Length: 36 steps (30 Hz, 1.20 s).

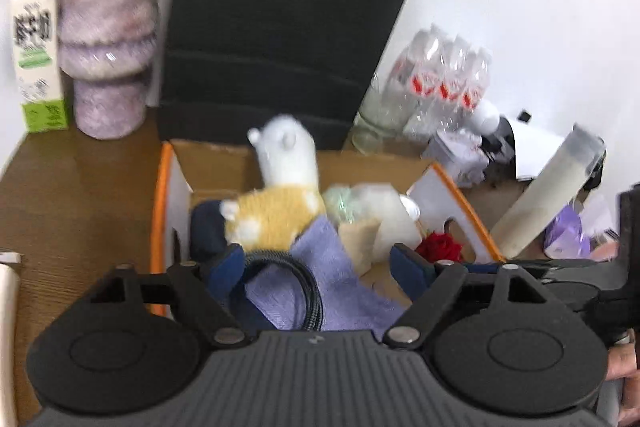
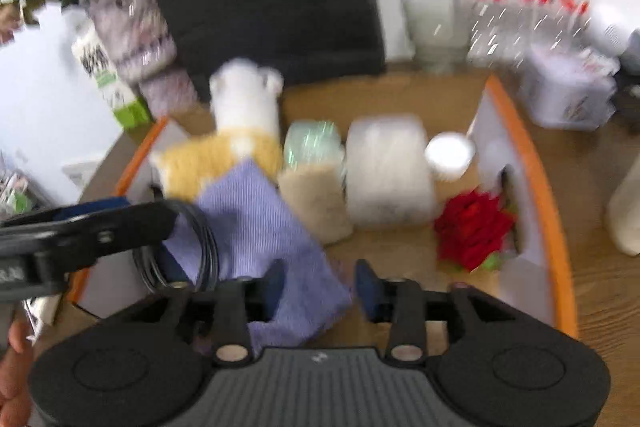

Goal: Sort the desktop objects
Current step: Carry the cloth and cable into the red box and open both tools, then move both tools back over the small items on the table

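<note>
Grippers, your left gripper (image 1: 320,267) and right gripper (image 2: 320,287), gape empty above the lilac cloth (image 2: 256,227) in the orange-rimmed box (image 2: 540,187)

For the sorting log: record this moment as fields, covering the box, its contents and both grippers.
box: orange-rimmed cardboard box on wooden table
contents: alpaca plush, purple cloth, coiled black cable, red rose, white roll
left gripper: open above cable and cloth
right gripper: open, cloth between its fingers
</note>
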{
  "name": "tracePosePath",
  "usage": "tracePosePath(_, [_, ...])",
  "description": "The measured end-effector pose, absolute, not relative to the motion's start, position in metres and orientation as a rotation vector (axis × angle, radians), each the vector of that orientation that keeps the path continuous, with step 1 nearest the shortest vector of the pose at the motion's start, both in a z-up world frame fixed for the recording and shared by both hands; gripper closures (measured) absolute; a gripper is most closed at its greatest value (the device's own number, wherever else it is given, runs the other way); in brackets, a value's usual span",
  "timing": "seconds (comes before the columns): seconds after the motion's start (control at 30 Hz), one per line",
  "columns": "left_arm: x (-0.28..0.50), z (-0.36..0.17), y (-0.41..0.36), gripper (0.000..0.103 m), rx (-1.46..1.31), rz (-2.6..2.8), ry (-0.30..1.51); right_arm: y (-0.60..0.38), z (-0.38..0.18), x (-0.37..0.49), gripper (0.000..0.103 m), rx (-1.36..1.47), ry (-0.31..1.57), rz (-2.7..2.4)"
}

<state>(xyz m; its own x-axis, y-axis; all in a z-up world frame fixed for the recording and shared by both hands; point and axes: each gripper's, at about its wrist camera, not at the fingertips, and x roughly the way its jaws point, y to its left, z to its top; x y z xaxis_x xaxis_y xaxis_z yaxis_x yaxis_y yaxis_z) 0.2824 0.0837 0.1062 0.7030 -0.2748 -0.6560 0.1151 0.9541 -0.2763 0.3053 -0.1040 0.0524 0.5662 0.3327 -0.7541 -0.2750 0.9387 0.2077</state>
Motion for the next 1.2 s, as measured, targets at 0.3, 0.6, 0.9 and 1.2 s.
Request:
tracePosePath(0.3, [0.185, 0.095, 0.075, 0.002, -0.168, 0.024, 0.666, -0.123, 0.072, 0.214, 0.032, -0.036, 0.632, 0.319])
tracePosePath(0.6, [0.042, 0.025, 0.042, 0.000, -0.076, 0.100, 0.664, -0.146, 0.007, 0.078, 0.020, -0.079, 0.552, 0.328])
tracePosePath(0.9, [-0.001, 0.001, 0.040, 0.000, -0.088, 0.065, 0.678, -0.154, -0.029, 0.011, 0.018, -0.026, 0.641, 0.416])
tracePosePath(1.2, [0.000, -0.006, 0.029, 0.000, -0.015, 0.056, 0.701, -0.155, -0.034, 0.018, 0.016, -0.027, 0.668, 0.378])
